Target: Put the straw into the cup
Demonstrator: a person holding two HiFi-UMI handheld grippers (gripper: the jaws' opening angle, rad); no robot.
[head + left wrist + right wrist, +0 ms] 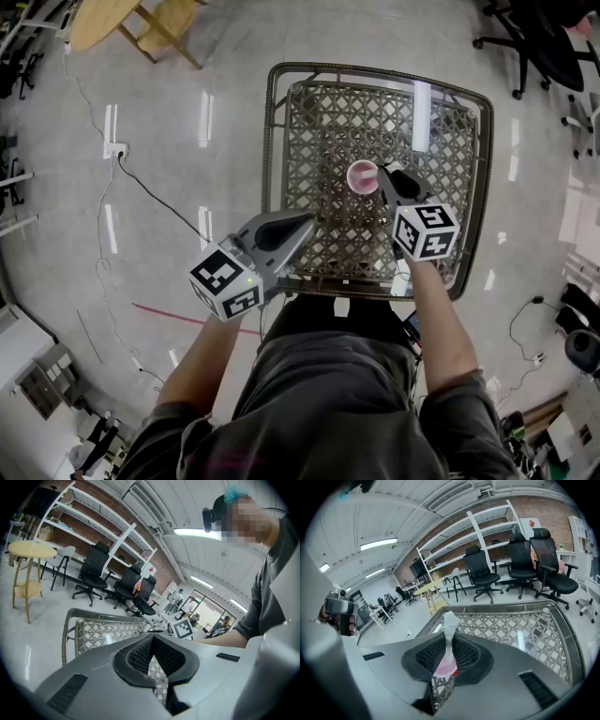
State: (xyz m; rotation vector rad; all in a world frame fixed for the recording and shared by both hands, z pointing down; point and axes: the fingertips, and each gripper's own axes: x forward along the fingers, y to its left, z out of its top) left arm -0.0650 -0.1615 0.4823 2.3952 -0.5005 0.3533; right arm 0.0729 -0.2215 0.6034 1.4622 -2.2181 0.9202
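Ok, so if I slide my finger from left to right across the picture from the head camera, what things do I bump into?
You'd meet the round wooden table → left gripper → pink cup → black office chair.

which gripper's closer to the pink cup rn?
Right. The right gripper sits right beside the pink cup, jaws shut on the straw. The left gripper hangs apart from the cup, empty, near the table's near-left edge.
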